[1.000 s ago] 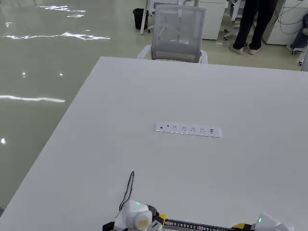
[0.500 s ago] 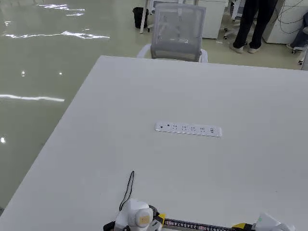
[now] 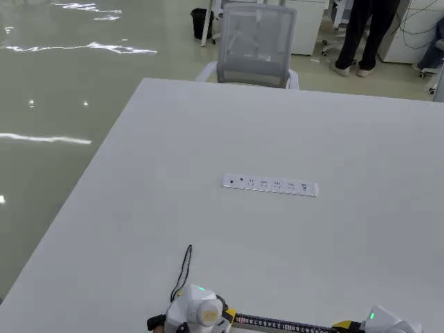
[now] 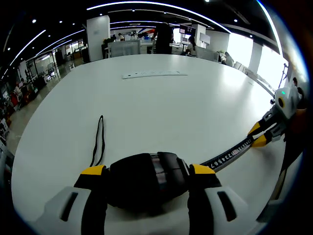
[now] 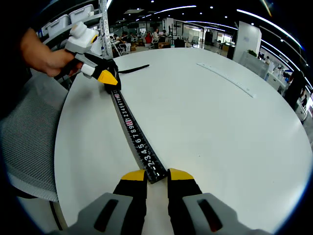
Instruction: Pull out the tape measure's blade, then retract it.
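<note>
The tape measure's black case [image 4: 146, 182] sits between my left gripper's [image 4: 146, 171] yellow-tipped jaws, which are shut on it. Its black wrist strap [image 4: 98, 139] lies on the white table behind it. The black blade [image 5: 132, 132] with white numbers is pulled out flat along the table, from the left gripper [image 5: 105, 76] to my right gripper [image 5: 156, 175], which is shut on the blade's end. In the head view the left gripper [image 3: 225, 320], the blade [image 3: 281, 324] and the right gripper [image 3: 343, 325] line up along the table's near edge.
A white power strip [image 3: 270, 185] lies mid-table. A grey mesh chair [image 3: 255, 45] stands at the table's far edge [image 3: 208, 82], and a person [image 3: 368, 35] stands beyond it. Another mesh chair [image 5: 29, 132] is close by the near edge.
</note>
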Available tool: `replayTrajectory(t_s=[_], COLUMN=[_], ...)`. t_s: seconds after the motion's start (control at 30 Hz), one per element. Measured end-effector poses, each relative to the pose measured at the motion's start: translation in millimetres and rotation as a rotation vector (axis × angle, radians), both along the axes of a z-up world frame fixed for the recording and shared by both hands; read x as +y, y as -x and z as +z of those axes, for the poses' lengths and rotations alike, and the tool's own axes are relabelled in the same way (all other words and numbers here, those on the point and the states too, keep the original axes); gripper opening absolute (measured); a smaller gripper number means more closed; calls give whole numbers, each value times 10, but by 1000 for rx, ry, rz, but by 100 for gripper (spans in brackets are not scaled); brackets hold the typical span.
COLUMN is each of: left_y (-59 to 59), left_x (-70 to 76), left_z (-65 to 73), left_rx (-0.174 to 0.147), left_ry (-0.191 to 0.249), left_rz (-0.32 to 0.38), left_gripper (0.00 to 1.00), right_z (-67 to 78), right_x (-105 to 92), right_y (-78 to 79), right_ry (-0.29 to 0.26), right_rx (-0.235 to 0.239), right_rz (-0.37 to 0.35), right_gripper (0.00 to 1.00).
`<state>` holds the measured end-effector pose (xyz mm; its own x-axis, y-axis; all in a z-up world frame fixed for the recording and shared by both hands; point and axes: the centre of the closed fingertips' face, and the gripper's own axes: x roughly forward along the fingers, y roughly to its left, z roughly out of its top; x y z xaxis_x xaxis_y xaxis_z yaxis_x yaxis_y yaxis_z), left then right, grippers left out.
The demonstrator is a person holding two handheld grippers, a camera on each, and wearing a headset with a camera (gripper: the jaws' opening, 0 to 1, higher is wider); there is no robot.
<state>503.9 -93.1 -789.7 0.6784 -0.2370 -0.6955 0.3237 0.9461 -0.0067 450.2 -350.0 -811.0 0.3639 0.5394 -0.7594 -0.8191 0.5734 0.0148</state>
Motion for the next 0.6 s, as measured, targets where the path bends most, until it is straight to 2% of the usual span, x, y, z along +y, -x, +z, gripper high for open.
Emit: replayTrajectory(t_s=[0.6], left_y=[21], left_x=[0], left_z=[11], left_rx=[-7], left_ry=[9], left_rz=[0], left_gripper=[64], right_z=[-4], right_x=[1], right_y=[2], right_ry=[11], right_rx=[5], right_rz=[6], right_gripper=[15])
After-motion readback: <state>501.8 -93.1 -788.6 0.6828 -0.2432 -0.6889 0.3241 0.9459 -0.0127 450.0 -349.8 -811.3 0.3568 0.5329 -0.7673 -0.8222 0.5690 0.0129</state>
